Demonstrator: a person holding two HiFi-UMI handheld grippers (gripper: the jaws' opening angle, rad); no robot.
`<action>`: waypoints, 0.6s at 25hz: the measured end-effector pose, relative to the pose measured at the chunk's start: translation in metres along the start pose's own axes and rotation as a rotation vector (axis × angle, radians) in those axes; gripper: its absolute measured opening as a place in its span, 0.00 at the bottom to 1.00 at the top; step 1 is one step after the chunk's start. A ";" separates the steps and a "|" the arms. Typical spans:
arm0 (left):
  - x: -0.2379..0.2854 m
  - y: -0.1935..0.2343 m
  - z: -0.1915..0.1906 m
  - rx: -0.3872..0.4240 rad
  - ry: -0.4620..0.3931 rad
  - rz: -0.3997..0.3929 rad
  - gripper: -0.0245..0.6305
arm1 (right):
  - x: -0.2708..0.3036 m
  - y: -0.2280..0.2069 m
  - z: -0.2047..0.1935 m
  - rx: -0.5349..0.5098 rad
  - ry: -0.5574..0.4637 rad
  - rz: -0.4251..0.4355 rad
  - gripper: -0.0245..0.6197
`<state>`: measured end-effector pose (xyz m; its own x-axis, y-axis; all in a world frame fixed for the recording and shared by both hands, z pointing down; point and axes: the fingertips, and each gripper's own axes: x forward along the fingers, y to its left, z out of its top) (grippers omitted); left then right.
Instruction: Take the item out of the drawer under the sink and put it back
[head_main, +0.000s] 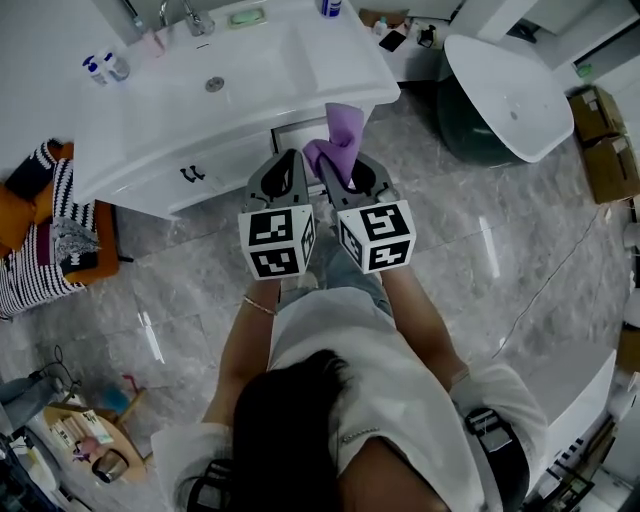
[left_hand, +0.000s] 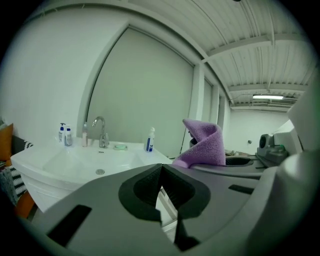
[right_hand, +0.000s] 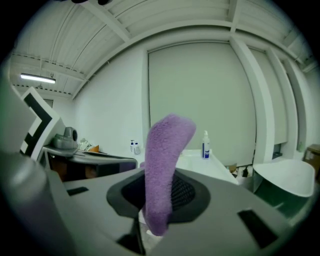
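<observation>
The right gripper is clamped on a purple cloth. The folded fabric is pinched low between its pads, so most of it stands free above the jaws and a short end hangs below. Gripping near one end like this leaves the bulk loose for laying down. In the head view the cloth sits just above centre, in the air at the front edge of the white sink counter. It is over the drawer beneath that counter (the grippers hide most of the drawer front, so I cannot tell how far it stands open). The left gripper sits right alongside with its jaws closed together on nothing, probably placed there to work the drawer front. By my reading the item is out of the drawer, and putting it back is what remains.
</observation>
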<state>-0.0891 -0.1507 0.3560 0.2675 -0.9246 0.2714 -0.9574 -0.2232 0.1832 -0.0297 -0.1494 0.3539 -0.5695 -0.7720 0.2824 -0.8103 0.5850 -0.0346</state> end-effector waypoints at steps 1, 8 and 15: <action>-0.001 0.000 0.001 0.003 -0.002 0.003 0.04 | -0.001 0.001 0.002 -0.001 -0.007 -0.001 0.17; 0.001 -0.004 -0.003 0.006 0.013 0.007 0.04 | -0.004 0.003 0.007 0.001 -0.026 0.000 0.18; 0.003 -0.007 -0.001 0.018 0.005 0.011 0.04 | -0.004 0.001 0.007 -0.009 -0.017 0.002 0.18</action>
<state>-0.0817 -0.1519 0.3570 0.2578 -0.9253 0.2780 -0.9619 -0.2188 0.1637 -0.0290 -0.1477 0.3458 -0.5734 -0.7748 0.2663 -0.8079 0.5888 -0.0266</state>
